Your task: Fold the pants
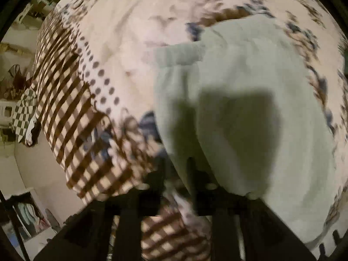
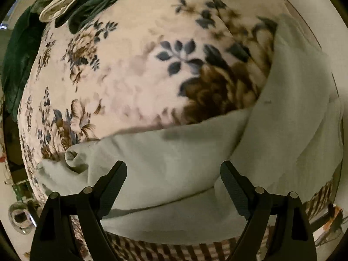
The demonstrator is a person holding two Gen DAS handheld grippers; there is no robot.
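Note:
Pale grey-green pants [image 1: 250, 100] lie on a floral bedspread [image 1: 134, 34]. In the left wrist view, my left gripper [image 1: 177, 174] sits low at the pants' near edge. Its fingers are close together, and the blur hides whether cloth is between them. In the right wrist view the pants [image 2: 174, 156] lie folded over, with one part running up the right side. My right gripper [image 2: 174, 174] is open, with its fingers spread wide just above the cloth and nothing between them.
The bedspread has a brown checked border [image 1: 71, 113] that hangs over the bed's edge [image 2: 174, 250]. Dark green bedding and a pale cloth [image 2: 65, 2] lie at the far left. Floor and clutter [image 1: 26, 213] show beside the bed.

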